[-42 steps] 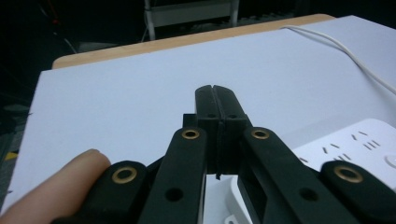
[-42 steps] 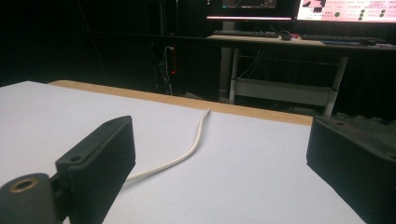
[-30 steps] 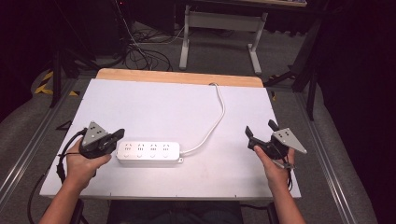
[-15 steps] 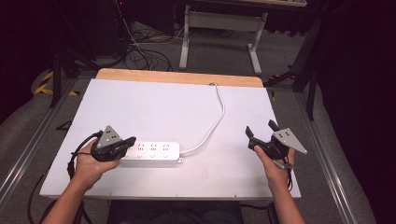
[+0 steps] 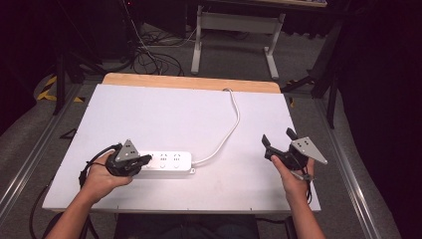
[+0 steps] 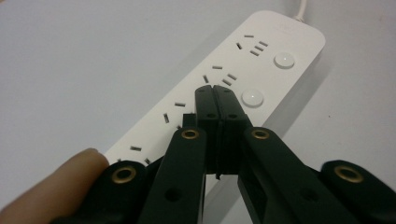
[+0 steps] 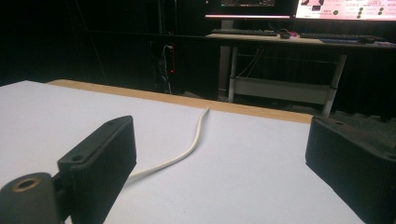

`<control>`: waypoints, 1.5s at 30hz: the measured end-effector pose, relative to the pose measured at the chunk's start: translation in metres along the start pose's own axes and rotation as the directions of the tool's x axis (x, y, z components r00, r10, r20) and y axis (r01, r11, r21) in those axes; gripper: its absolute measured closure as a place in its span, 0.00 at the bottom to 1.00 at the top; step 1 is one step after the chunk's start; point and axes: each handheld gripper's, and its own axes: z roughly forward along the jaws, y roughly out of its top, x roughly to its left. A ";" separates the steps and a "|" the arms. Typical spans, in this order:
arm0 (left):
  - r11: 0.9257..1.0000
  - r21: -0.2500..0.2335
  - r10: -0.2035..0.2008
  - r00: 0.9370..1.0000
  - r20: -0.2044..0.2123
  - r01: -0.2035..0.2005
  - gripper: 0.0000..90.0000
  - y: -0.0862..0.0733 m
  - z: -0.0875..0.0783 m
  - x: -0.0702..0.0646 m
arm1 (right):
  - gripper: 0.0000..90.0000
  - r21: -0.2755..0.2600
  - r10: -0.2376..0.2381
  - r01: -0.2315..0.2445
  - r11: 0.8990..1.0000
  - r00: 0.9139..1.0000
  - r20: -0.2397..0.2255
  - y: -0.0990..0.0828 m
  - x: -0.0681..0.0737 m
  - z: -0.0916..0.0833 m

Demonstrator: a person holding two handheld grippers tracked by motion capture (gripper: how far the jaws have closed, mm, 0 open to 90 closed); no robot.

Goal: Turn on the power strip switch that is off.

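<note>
Left gripper (image 5: 147, 160): jaws pressed fully together, nothing between them. In the left gripper view the closed tips (image 6: 215, 100) sit over the top face of the white power strip (image 6: 224, 88), above the middle socket group and just beside one of the round switch buttons (image 6: 252, 97). Can't tell whether the tips touch the plastic or hang just above it. A second round button (image 6: 284, 60) sits farther along, near the cable end. A fingertip (image 6: 51, 184) of the holding hand shows at the lower left of that view.

Power strip (image 5: 169, 163) lies flat on the white table top (image 5: 164, 114), near the front edge, left of centre, long axis running across the table. Its left end is under the left gripper. Its white cable (image 5: 230, 127) leaves the right end, curves up across the table and goes over the far wooden edge (image 5: 191, 82).

Right gripper (image 5: 278, 144): jaws wide apart, empty. It sits well apart from the strip at the right side of the table, held in the person's right hand (image 5: 293, 177), grey plate (image 5: 308, 149) on top. In the right gripper view both black jaws frame bare table, with the cable (image 7: 187, 151) running between them farther off.

Left hand (image 5: 102, 179) wraps the left gripper body from below; its black cable (image 5: 87, 167) loops off to the left.
</note>
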 end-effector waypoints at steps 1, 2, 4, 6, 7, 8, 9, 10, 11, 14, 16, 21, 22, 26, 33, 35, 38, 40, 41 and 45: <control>1.000 0.007 0.007 1.000 -0.004 -0.007 1.00 0.000 0.001 0.000 | 0.10 0.000 0.001 -0.001 1.000 1.000 -0.001 0.000 0.000 0.000; 1.000 0.014 0.007 1.000 0.002 -0.007 1.00 0.000 0.002 0.000 | 0.10 0.000 0.001 -0.001 1.000 1.000 -0.001 0.000 0.000 0.000; 0.999 0.032 0.013 1.000 0.004 -0.013 1.00 -0.001 0.005 -0.001 | 0.10 0.000 0.001 -0.001 1.000 1.000 -0.002 0.000 0.000 0.000; 0.999 0.047 0.020 1.000 0.000 -0.020 1.00 -0.002 0.007 -0.001 | 0.11 -0.002 0.001 -0.001 1.000 1.000 -0.003 0.000 0.000 0.000; 0.999 0.049 0.020 1.000 -0.001 -0.020 1.00 -0.002 0.008 -0.001 | 0.11 -0.001 0.002 -0.002 1.000 1.000 -0.003 0.000 0.000 0.000; 0.998 0.054 0.019 1.000 0.002 -0.019 1.00 -0.003 0.009 -0.001 | 0.11 0.000 0.001 -0.001 1.000 1.000 -0.003 0.000 0.000 0.000; 0.998 0.056 0.020 1.000 -0.001 -0.020 1.00 -0.003 0.010 0.000 | 0.11 -0.001 0.001 -0.001 1.000 1.000 -0.002 0.000 0.000 0.000; 0.998 0.059 0.015 1.000 0.000 -0.015 1.00 -0.004 0.011 0.000 | 0.11 -0.001 0.001 -0.001 1.000 1.000 -0.002 0.000 0.000 0.000; 0.998 0.059 0.012 1.000 0.000 -0.012 1.00 -0.004 0.011 0.001 | 0.11 -0.001 0.001 -0.001 1.000 1.000 -0.002 0.000 0.000 0.000; 0.998 0.065 0.011 1.000 0.003 -0.011 1.00 -0.004 0.012 0.001 | 0.11 -0.001 0.001 -0.001 1.000 1.000 -0.002 0.000 0.000 0.000; 0.998 0.066 0.011 1.000 0.005 -0.012 1.00 -0.004 0.013 0.000 | 0.11 -0.002 0.001 -0.001 1.000 1.000 -0.001 0.000 0.000 0.000; 0.998 0.066 0.010 1.000 0.009 -0.011 1.00 -0.004 0.014 0.001 | 0.11 -0.005 0.001 -0.001 1.000 1.000 0.000 0.000 0.000 -0.001; 0.998 0.065 0.008 1.000 0.007 -0.008 1.00 -0.004 0.014 0.001 | 0.11 -0.005 0.001 -0.001 1.000 1.000 0.000 0.000 0.000 -0.001; 0.998 0.062 -0.007 1.000 0.014 0.006 1.00 -0.005 0.014 0.002 | 0.11 -0.006 0.000 0.000 1.000 1.000 0.000 0.001 0.000 -0.001; 0.998 0.058 -0.012 1.000 0.026 0.010 1.00 -0.004 0.017 -0.002 | 0.11 -0.012 0.005 -0.005 1.000 1.000 0.003 0.001 0.000 -0.002; 0.998 0.063 -0.003 1.000 0.016 0.002 1.00 -0.002 0.019 -0.003 | 0.11 -0.013 0.005 -0.005 1.000 1.000 0.004 0.002 -0.001 -0.002; 0.998 0.063 -0.024 0.999 0.028 0.022 1.00 -0.003 0.019 -0.003 | 0.11 -0.015 0.005 -0.005 1.000 1.000 0.002 0.002 -0.001 -0.003; 0.998 0.064 -0.021 0.999 0.028 0.019 1.00 -0.003 0.019 -0.003 | 0.11 -0.016 0.005 -0.005 1.000 1.000 0.002 0.002 -0.001 -0.003; 0.998 0.062 -0.015 1.000 0.024 0.014 1.00 -0.003 0.019 -0.002 | 0.11 -0.016 0.005 -0.005 1.000 1.000 0.002 0.002 -0.001 -0.003; 0.997 0.056 -0.050 0.998 0.024 0.048 1.00 -0.006 0.014 0.005 | 0.11 -0.013 0.004 -0.004 1.000 1.000 0.004 0.001 -0.001 -0.003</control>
